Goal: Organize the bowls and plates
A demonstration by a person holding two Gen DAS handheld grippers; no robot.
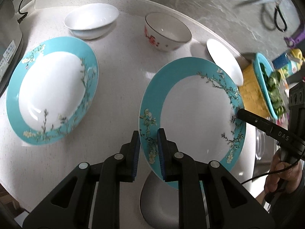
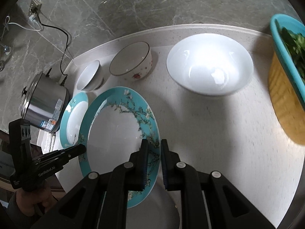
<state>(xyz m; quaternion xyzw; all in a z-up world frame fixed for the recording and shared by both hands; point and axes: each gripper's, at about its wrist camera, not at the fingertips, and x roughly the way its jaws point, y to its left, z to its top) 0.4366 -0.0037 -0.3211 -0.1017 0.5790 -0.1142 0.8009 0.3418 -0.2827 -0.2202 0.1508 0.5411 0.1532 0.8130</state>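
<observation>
Two sets of tongs on one plate here. Left tongs (image 1: 148,148) clamped on the near-left rim of the turquoise plate (image 1: 194,112), blue pads pinching the flowered border from both sides. Right tongs (image 2: 154,162) closed across the opposite rim of that same turquoise plate (image 2: 114,139), one pad over the branch pattern, the other outside the edge. Held tilted, clear of the pale speckled surface (image 1: 122,64), a grey shadow just below it. Left of the held plate, a second turquoise plate (image 1: 51,91) lying flat on the surface, well apart in the left wrist view, partly hidden behind the held rim (image 2: 75,118) in the right wrist view. Beyond the held plate, toward the marble wall: a floral bowl (image 1: 166,31) with red blossoms and a dark rim line, upright. Further left of that, a small white bowl (image 1: 91,20), upright too. Right of the held plate, a large white bowl (image 2: 209,64), sitting empty and bright; only its edge (image 1: 225,61) peeking past the lifted rim from the left side. Far right of the held plate, a yellow basket (image 2: 284,103) with a teal tray (image 2: 286,43) of greens on top, blurred. Far left of it, a steel cooker (image 2: 44,105), its cable running up to the wall socket (image 2: 34,7).
</observation>
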